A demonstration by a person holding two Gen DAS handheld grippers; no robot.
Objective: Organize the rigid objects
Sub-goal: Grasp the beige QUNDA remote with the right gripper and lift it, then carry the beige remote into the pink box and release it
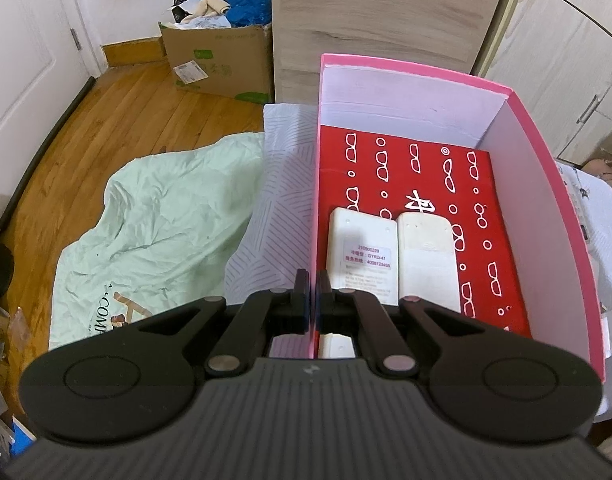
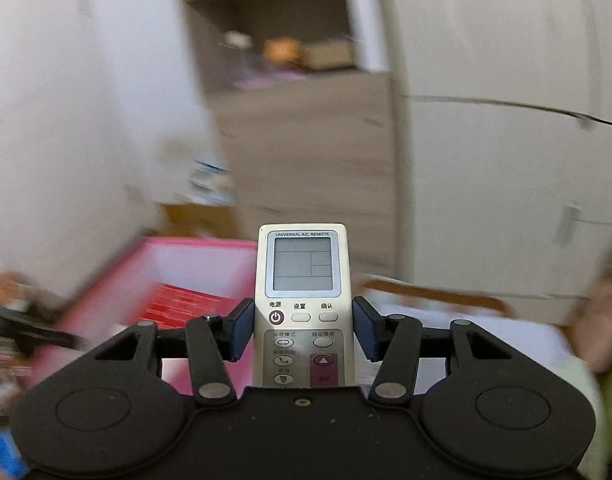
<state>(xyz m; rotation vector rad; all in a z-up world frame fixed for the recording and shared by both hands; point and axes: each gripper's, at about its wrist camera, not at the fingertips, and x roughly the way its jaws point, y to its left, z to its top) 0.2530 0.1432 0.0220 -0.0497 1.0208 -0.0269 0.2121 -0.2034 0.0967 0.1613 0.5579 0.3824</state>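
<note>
My right gripper [image 2: 303, 330] is clamped across the lower half of a stiff, light, smooth-sided remote [image 2: 302, 280], its screen pointing ahead beyond the fingertips. My left gripper [image 1: 313, 294] is pinched shut on the pink box's [image 1: 546, 208] near wall, with two white remotes [image 1: 390, 256] lying just ahead inside.

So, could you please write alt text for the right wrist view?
The right gripper holds a beige air-conditioner remote upright, screen facing the camera. Behind it, blurred, are a pink box and pale cabinets.
</note>
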